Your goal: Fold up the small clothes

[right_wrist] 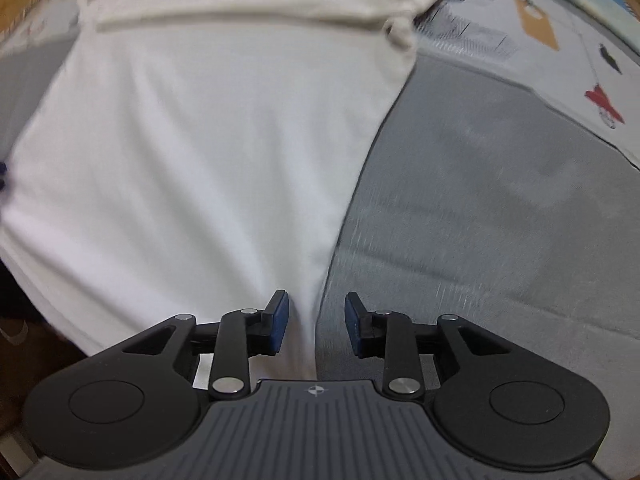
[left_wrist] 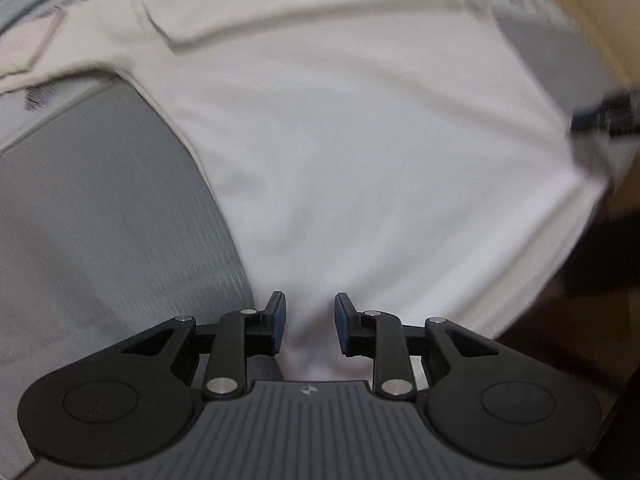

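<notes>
A white garment [left_wrist: 340, 140] lies spread on a grey mat, its folded upper part towards the top of both wrist views. My left gripper [left_wrist: 310, 322] points steeply down over the garment's near edge. It stands open: white cloth lies in the gap, and the blue pads [left_wrist: 280, 316] do not press on it. My right gripper [right_wrist: 316, 322] is open too, over the garment's [right_wrist: 200, 140] right edge, with cloth and grey mat showing between its pads [right_wrist: 282, 316]. Blurred at the right of the left wrist view is the right gripper [left_wrist: 600, 116].
The grey mat [right_wrist: 500, 200] lies on a white printed cloth with orange and red pictures [right_wrist: 536, 24]. A wooden edge [left_wrist: 592, 20] runs past the mat at the top right of the left view. Dark floor [left_wrist: 580, 300] shows beyond the garment's near edge.
</notes>
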### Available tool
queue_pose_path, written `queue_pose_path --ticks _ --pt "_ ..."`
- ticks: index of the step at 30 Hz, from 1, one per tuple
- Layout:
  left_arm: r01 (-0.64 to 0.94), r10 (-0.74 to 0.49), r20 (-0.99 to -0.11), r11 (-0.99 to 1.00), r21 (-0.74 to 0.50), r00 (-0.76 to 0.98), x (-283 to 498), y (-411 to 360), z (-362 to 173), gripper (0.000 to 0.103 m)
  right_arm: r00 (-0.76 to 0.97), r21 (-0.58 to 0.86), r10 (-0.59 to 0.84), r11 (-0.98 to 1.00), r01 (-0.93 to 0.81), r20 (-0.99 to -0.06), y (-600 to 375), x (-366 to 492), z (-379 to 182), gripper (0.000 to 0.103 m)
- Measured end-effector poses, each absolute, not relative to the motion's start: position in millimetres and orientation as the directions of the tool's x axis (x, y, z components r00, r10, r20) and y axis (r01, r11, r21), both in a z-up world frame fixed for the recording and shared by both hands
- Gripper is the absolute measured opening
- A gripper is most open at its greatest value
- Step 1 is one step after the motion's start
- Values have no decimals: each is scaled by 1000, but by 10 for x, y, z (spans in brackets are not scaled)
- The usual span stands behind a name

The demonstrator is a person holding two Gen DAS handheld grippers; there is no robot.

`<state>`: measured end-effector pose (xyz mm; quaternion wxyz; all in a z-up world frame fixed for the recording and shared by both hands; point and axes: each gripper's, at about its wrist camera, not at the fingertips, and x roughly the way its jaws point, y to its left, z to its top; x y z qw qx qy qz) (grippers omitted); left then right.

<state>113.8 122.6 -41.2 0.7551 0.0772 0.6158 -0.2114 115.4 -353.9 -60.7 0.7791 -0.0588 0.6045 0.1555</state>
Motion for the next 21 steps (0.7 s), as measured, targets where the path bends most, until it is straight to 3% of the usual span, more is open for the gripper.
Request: queue_pose_path --ticks 10,14,19,21 --pt "336 -191 -912 940 -63 362 1412 1186 -183 44 375 71 142 978 -196 -916 -3666 1300 -428 33" --pt "275 -159 -867 961 -26 472 1486 1192 -8 61 445 91 145 986 -142 -884 -3723 1380 -324 33" --pt "221 -114 -811 975 19 573 1595 1188 119 62 532 98 139 990 -105 -835 -3748 1436 -175 33" --pt "201 -95 -796 979 34 597 1625 1183 163 69 569 108 140 990 -90 -810 -3759 1442 -104 33"
